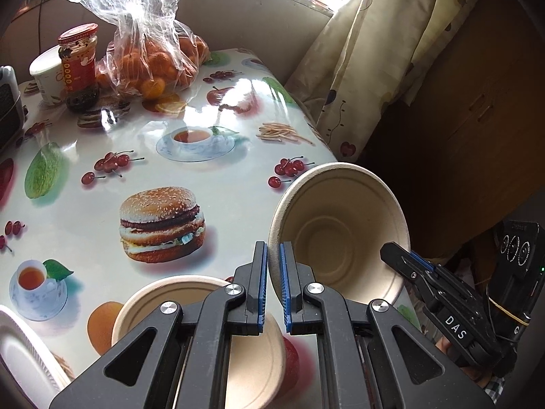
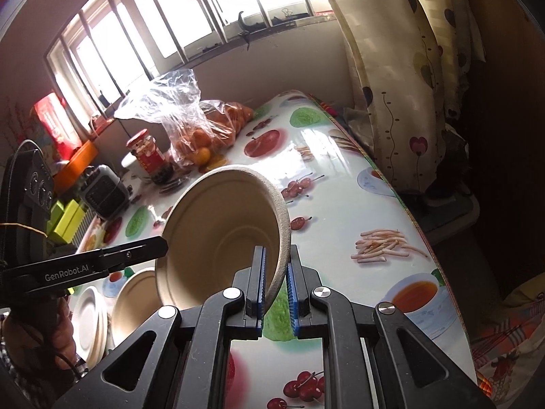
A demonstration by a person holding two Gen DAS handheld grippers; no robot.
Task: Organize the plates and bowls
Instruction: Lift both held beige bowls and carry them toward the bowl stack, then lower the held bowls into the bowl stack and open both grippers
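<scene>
A beige paper bowl [image 1: 340,231] is held tilted above the table, its opening toward the cameras. My left gripper [image 1: 273,255] is shut on its left rim. My right gripper [image 2: 276,269] is shut on its right rim [image 2: 284,225]; its fingers [image 1: 405,260] also show in the left wrist view at the bowl's right edge. A second beige bowl [image 1: 252,361] stands on the table below the left gripper; it also shows in the right wrist view [image 2: 136,303]. A stack of white plates [image 1: 20,358] lies at the lower left, seen too in the right wrist view [image 2: 88,320].
The table has a glossy fruit-print cloth [image 1: 136,177]. At its far end stand a bag of oranges [image 1: 150,64], a red-lidded jar [image 1: 78,68], a white tub [image 1: 46,75] and a small heater [image 1: 8,109]. A curtain [image 1: 368,51] hangs past the table's right edge.
</scene>
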